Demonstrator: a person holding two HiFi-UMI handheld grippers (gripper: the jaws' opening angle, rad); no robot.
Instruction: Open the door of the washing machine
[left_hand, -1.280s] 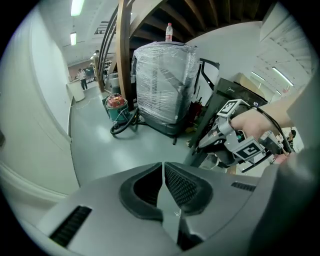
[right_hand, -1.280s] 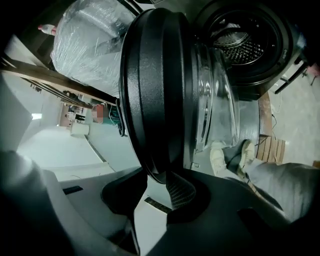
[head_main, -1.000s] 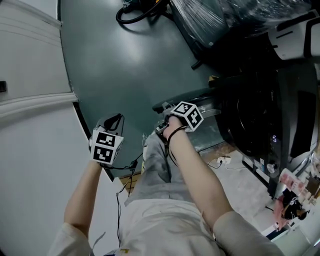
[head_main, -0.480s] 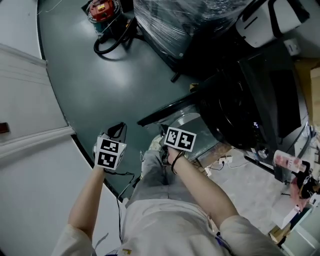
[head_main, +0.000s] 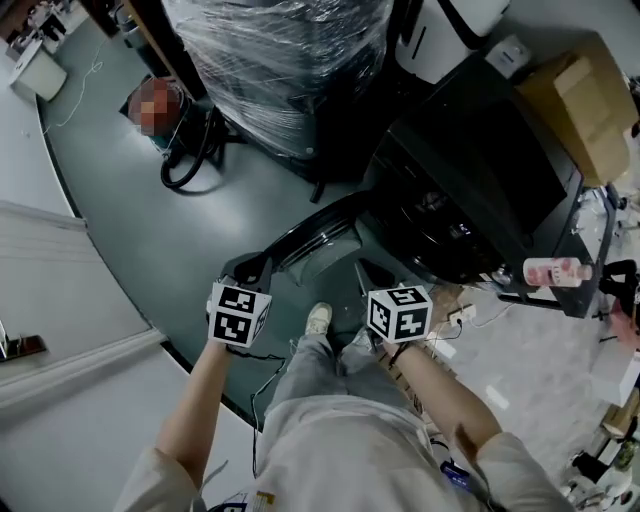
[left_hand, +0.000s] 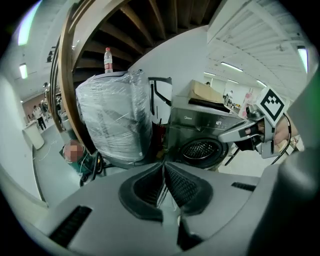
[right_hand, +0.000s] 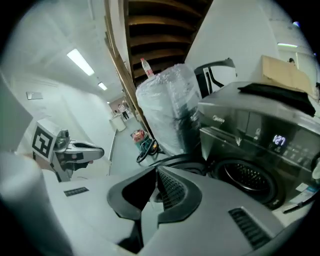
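The dark washing machine (head_main: 470, 170) stands right of centre in the head view, and its round door (head_main: 305, 238) hangs swung open toward me. The bare drum mouth (left_hand: 200, 149) shows in the left gripper view, and the drum (right_hand: 247, 177) again in the right gripper view. My left gripper (head_main: 250, 270) hovers in front of the door's left side, apart from it, its jaws (left_hand: 163, 167) shut on nothing. My right gripper (head_main: 372, 276) hangs before the machine's front, touching nothing. Its jaws (right_hand: 156, 172) are closing, tips almost together, with nothing between them.
A plastic-wrapped pallet load (head_main: 280, 70) stands left of the machine, with a black hose (head_main: 190, 160) on the floor beside it. A cardboard box (head_main: 585, 95) lies on the machine's top. A pink bottle (head_main: 550, 270) and cables (head_main: 455, 320) are at the right. My shoe (head_main: 318, 318) is under the door.
Both grippers have lifted. The right one has come away from the door's rim, rolled, and drawn its jaws together. The head view has swung up onto the machine.
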